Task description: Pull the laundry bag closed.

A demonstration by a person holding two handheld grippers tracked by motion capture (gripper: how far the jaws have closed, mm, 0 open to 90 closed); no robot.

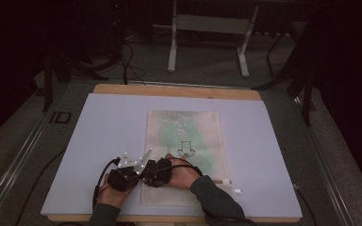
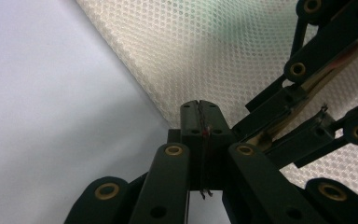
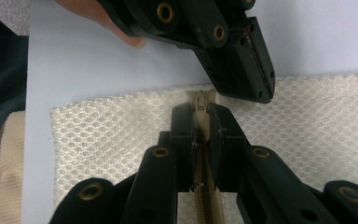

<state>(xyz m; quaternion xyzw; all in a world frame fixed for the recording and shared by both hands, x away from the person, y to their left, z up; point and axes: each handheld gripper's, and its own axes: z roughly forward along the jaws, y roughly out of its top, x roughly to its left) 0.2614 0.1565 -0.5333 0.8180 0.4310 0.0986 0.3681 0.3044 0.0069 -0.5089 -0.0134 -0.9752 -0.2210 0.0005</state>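
A: Two tongs meet at the near left corner of the mesh pouch [image 1: 184, 155] on the counter [image 1: 99, 141]. What about the left tongs [image 2: 199, 106]?

B: Jaws together, pinching the pouch's edge.

A: And the right tongs [image 3: 200, 112]?

B: Clamped on the beige zipper [image 3: 200, 100], just beside the left ones.

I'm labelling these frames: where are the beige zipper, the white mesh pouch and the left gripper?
beige zipper [image 3: 200, 100], right gripper view, its end between the jaws
white mesh pouch [image 1: 217, 141], high view, right edge
left gripper [image 2: 199, 105], left gripper view, shut jaw tips
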